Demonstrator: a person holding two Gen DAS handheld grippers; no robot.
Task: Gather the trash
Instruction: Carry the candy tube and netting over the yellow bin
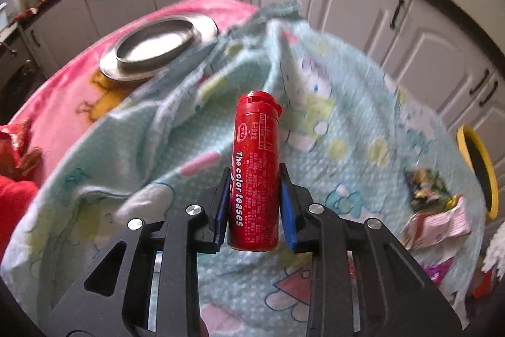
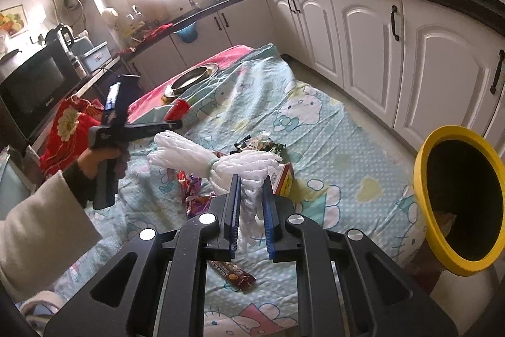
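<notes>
While both grippers were loaded, left gripper (image 1: pixel 254 198) clamped a red tube (image 1: pixel 256 172) above the sheet (image 1: pixel 331 122); right gripper (image 2: pixel 252 210) pinched white foam netting (image 2: pixel 221 163) beside the yellow-rimmed bin (image 2: pixel 423 179). Risk: flimsy netting slipping out mid-carry.

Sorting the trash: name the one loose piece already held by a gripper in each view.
Left: red plastic tube. Right: white foam net.
</notes>
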